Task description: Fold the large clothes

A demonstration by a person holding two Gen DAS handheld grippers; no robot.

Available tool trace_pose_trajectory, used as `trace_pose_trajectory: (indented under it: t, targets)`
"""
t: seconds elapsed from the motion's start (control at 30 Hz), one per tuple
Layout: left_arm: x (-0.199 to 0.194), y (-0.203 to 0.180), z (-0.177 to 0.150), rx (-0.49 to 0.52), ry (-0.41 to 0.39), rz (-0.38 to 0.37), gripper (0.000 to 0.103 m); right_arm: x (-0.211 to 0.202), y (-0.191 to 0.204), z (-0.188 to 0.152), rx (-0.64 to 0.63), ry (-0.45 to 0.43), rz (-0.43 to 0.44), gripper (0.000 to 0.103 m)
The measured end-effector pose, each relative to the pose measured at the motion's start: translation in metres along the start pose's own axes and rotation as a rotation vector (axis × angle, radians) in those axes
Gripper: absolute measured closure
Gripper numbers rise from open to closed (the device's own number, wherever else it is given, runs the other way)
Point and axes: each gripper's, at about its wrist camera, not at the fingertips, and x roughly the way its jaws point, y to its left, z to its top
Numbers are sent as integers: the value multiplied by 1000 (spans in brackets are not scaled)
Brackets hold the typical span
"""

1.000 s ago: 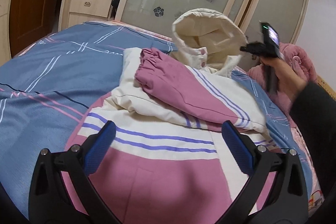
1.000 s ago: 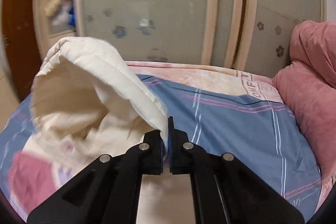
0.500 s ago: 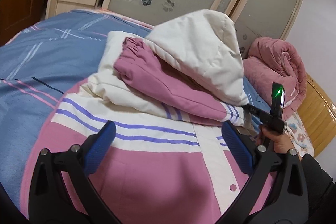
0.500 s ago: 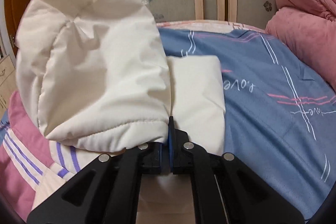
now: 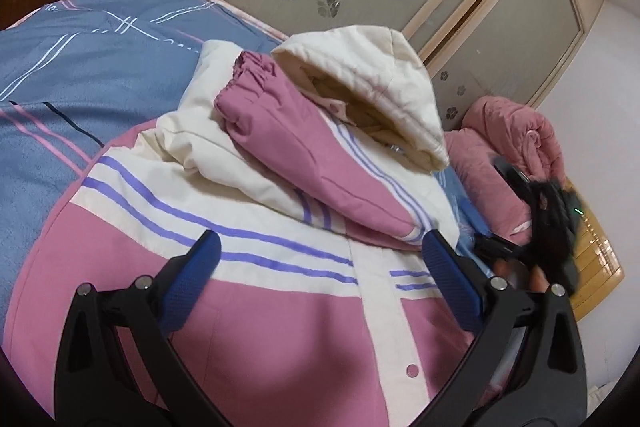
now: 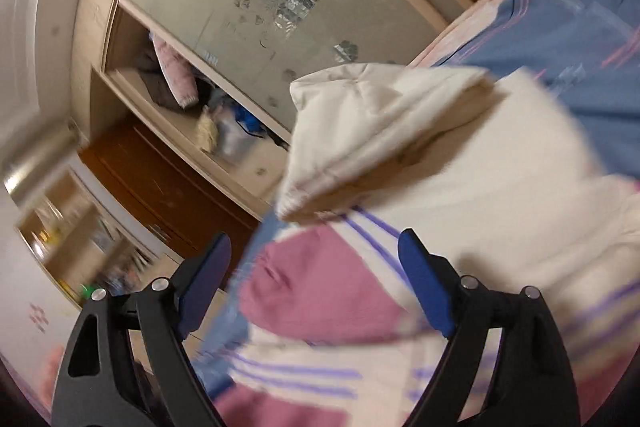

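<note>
Pink and cream, one big jacket (image 5: pixel 280 307) lies on the blue bed cover (image 5: pixel 68 87), long way running from near to far, with its one cream hood (image 5: pixel 372 83) at the far end, flopped down and opening to the left. One pink sleeve (image 5: pixel 304 155) is folded across it, cuff pointing far left. Both the left gripper (image 5: pixel 320 275) and the right gripper (image 6: pixel 316 279) hang over the jacket with fingers wide apart, holding nothing.
</note>
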Motion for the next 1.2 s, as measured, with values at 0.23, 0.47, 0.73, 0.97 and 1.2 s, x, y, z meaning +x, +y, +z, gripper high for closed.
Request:
trace_pose_trajectory:
  t: [0.23,0.47,0.73,0.97,1.2]
  targets:
    - [-5,14,13,-110,-34,-76,2,84,-37,19,329,-42,14,20]
    - [0,37,21,-249,-38,-155,2,106,-45,33,408,-90,42,84]
    - [17,39,12,-344,10,-252,2,30,-30,5,408,-60,234,91]
    - [56,11,-5,-343,87,-380,2,-1,-40,-11,435,-25,307,95]
    - [65,-11,17,-335,25,-356,2,-26,-18,-9,330,-25,244,34]
